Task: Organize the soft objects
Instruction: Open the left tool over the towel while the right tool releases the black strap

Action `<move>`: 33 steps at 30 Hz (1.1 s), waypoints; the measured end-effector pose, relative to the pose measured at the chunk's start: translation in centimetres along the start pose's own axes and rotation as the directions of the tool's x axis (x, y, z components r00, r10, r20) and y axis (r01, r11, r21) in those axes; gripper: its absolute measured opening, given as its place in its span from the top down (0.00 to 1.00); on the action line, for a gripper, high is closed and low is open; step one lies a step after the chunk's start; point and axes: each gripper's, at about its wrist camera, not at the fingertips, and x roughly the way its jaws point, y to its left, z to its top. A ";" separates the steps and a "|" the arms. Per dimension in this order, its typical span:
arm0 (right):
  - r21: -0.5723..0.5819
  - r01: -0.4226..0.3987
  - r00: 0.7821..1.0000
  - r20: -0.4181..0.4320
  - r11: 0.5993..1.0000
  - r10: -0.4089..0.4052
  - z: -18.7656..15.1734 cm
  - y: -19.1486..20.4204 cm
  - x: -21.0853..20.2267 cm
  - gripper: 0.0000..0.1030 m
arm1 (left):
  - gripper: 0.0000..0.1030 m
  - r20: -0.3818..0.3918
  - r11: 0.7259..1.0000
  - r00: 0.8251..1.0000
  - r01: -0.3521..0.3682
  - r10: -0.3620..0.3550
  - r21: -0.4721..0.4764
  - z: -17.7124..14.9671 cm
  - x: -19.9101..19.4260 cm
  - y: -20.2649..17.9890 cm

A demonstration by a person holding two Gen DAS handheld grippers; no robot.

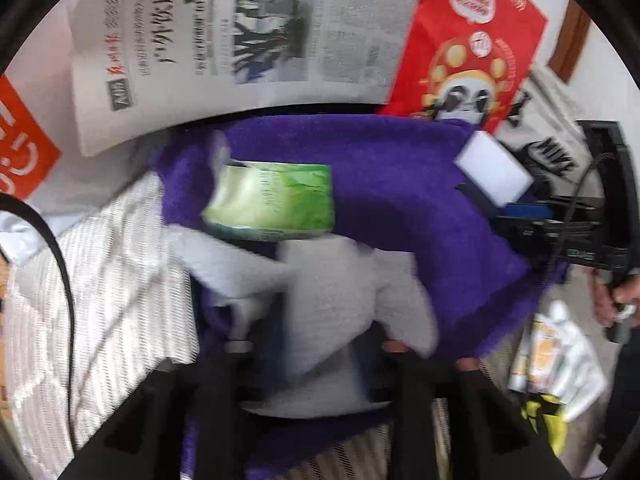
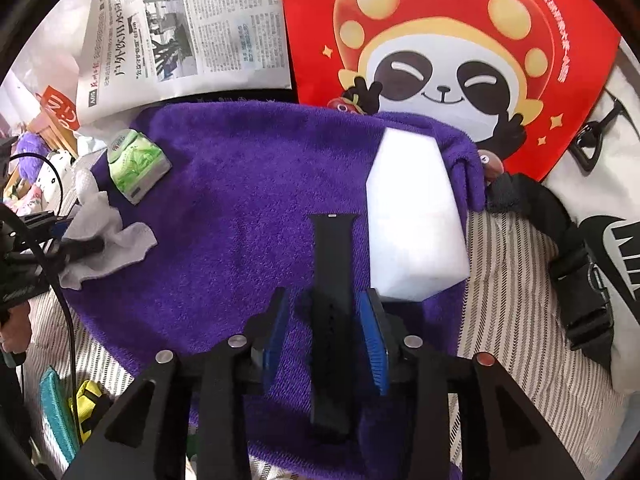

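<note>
A purple towel (image 2: 240, 184) lies spread on the striped bed cover; it also shows in the left wrist view (image 1: 392, 176). My left gripper (image 1: 320, 344) is shut on a crumpled white tissue (image 1: 336, 304), which also shows in the right wrist view (image 2: 108, 236). A green tissue pack (image 1: 272, 200) lies on the towel just beyond it, seen too in the right wrist view (image 2: 136, 168). My right gripper (image 2: 324, 320) is open, its blue pads on either side of a black watch strap (image 2: 332, 280) lying on the towel. A white foam block (image 2: 416, 224) lies right of the strap.
A newspaper (image 2: 188, 36) and a red panda bag (image 2: 448, 56) lie beyond the towel. A white bag with black straps (image 2: 580, 264) is at the right. Plush toys (image 2: 36, 176) sit at the far left. A plastic bag (image 1: 560, 356) lies right of the left gripper.
</note>
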 end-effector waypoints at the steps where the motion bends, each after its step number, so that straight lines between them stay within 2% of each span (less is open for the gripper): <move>1: -0.001 -0.001 1.000 0.003 1.000 0.001 0.0 0.0 -0.2 0.63 | 0.39 -0.001 1.000 1.000 0.030 -0.030 0.000 0.0 -0.2 -0.1; 2: -0.003 -0.003 1.000 0.007 1.000 0.003 0.0 0.1 -0.5 0.62 | 0.39 0.001 0.999 0.999 0.046 -0.046 -0.001 -0.1 -0.6 -0.3; 6: -0.012 0.007 1.000 0.023 1.000 -0.006 -0.1 0.4 -1.7 0.61 | 0.39 -0.005 1.000 1.000 -0.006 0.006 0.011 -0.1 -1.3 -1.2; 9: -0.012 0.005 0.999 0.034 1.000 -0.004 -0.3 0.9 -2.7 0.61 | 0.39 -0.010 1.000 1.000 -0.008 0.008 0.014 -0.3 -2.1 -1.5; 15: -0.011 0.005 0.999 0.046 1.000 -0.004 -0.5 1.3 -3.8 0.61 | 0.39 0.036 0.998 0.998 -0.051 0.050 0.023 -0.4 -4.3 -1.4; 24: 0.009 0.001 0.998 0.065 1.000 -0.001 -2.2 1.2 -6.3 0.61 | 0.39 0.084 0.998 0.996 -0.039 0.043 -0.044 0.0 -7.2 0.4; 33: 0.040 -0.027 0.997 0.078 0.999 0.024 -5.8 2.3 -8.6 0.61 | 0.39 0.092 0.999 0.995 -0.035 0.038 -0.026 -1.9 -8.5 -0.8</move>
